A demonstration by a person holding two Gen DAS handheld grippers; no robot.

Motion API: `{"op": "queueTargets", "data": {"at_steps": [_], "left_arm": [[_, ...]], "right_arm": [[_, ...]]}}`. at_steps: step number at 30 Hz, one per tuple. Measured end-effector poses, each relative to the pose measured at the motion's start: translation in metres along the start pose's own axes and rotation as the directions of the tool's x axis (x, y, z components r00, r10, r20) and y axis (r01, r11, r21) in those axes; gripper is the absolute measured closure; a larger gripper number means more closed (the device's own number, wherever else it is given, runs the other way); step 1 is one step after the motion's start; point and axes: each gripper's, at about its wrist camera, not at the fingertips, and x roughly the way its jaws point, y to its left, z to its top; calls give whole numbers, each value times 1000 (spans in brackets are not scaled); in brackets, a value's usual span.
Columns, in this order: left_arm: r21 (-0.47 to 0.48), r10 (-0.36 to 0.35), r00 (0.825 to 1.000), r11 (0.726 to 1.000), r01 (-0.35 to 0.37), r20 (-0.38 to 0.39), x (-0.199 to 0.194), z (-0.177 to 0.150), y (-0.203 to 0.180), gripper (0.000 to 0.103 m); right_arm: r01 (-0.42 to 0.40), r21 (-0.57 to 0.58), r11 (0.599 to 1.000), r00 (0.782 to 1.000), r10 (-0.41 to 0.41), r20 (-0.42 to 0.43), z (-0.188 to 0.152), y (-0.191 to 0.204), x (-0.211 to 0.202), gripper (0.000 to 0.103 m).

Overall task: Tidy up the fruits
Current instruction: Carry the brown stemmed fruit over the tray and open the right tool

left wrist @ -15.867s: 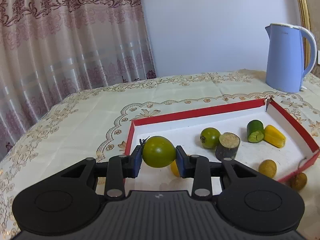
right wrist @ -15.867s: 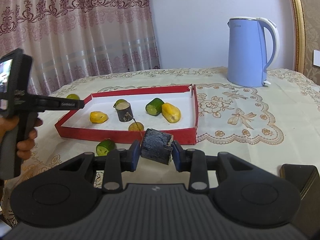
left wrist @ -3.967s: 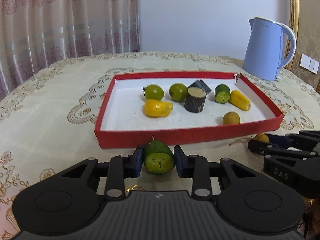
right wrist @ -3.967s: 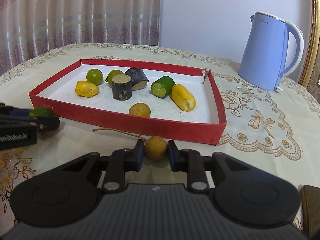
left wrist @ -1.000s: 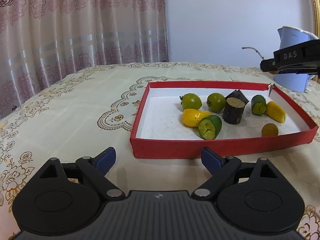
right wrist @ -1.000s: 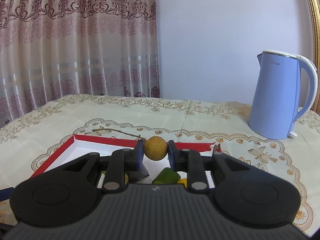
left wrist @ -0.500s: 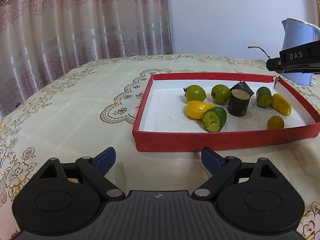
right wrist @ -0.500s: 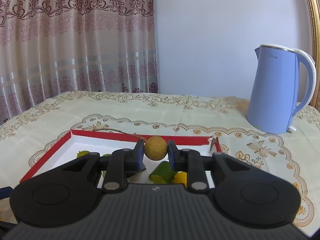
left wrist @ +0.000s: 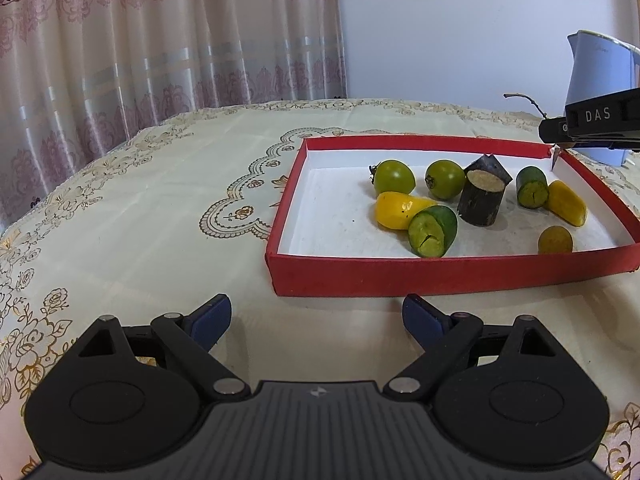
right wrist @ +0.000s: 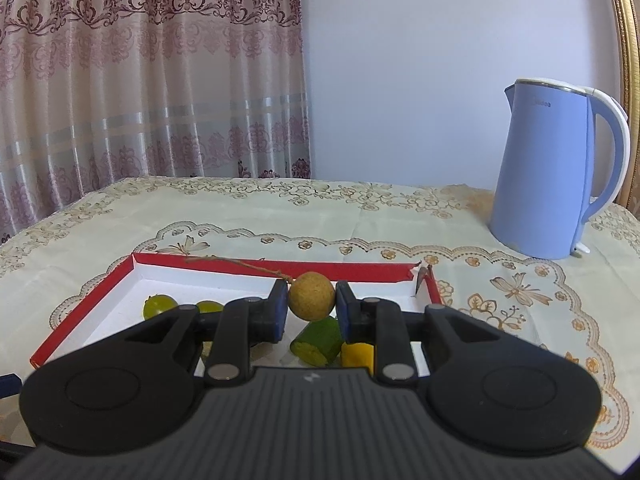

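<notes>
A red-walled tray (left wrist: pixel 440 270) (right wrist: pixel 240 267) with a white floor holds several fruits: two green tomatoes (left wrist: pixel 394 178), a yellow piece (left wrist: pixel 396 210), cut green pieces (left wrist: pixel 432 231), a dark sugarcane stub (left wrist: pixel 482 196) and a brown longan (left wrist: pixel 555 240). My right gripper (right wrist: pixel 311 304) hangs above the tray, shut on a brown longan (right wrist: pixel 311 296) with a long twig. Its tip also shows in the left wrist view as the right gripper (left wrist: pixel 554 130) at the right edge. My left gripper (left wrist: pixel 316 318) stands open and empty over the cloth in front of the tray.
A blue electric kettle (right wrist: pixel 556 172) stands behind the tray at the right. An embroidered cream tablecloth (left wrist: pixel 140 208) covers the table. Curtains (right wrist: pixel 140 80) and a pale wall lie behind. Bare cloth spreads left of the tray.
The right gripper with the longan has sunk a little towards the tray. The left gripper has stayed open and almost still.
</notes>
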Motion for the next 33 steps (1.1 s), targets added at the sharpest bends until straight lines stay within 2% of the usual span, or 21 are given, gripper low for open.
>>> {"op": "queueTargets", "data": {"at_steps": [10, 33], "left_arm": [[5, 4, 1000, 1000, -4, -15, 2, 0, -1, 10], [6, 5, 1000, 1000, -5, -15, 2, 0, -1, 9]], "right_arm": [[25, 32, 999, 1000, -25, -18, -2, -8, 4, 79], [18, 8, 1000, 999, -18, -31, -2, -3, 8, 79]]}}
